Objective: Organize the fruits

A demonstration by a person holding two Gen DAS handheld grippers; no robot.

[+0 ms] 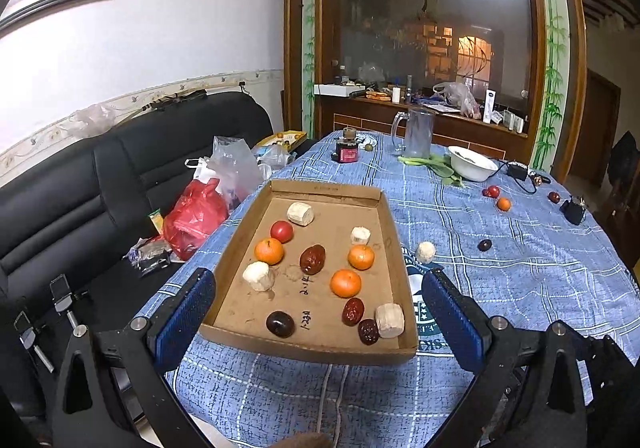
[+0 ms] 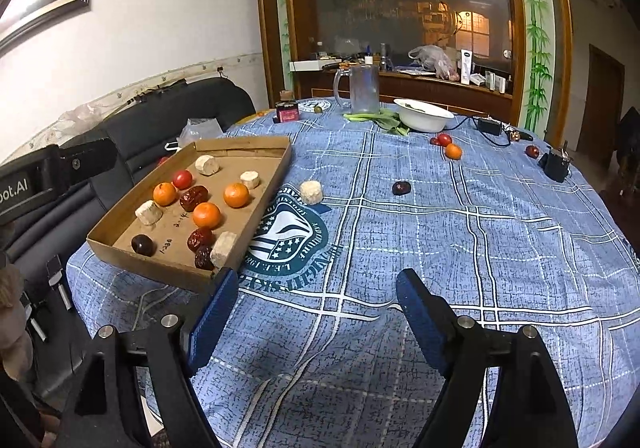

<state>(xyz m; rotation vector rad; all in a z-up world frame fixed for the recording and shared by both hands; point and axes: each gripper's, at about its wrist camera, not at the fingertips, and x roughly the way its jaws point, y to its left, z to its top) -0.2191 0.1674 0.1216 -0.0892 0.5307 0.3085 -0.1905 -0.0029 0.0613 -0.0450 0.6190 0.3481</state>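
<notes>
Both the left gripper (image 1: 316, 322) and right gripper (image 2: 314, 322) gape empty, their bases cut off below.

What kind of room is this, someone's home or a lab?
Most likely a lived-in home, a dining or living room: a black sofa strewn with shopping bags, a table under a blue checked tablecloth, and a wooden glass-fronted cabinet cluttered with household bits.

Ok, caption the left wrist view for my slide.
Open left tongs frame a cardboard tray of oranges, dates and pale chunks on a blue tablecloth.
</notes>
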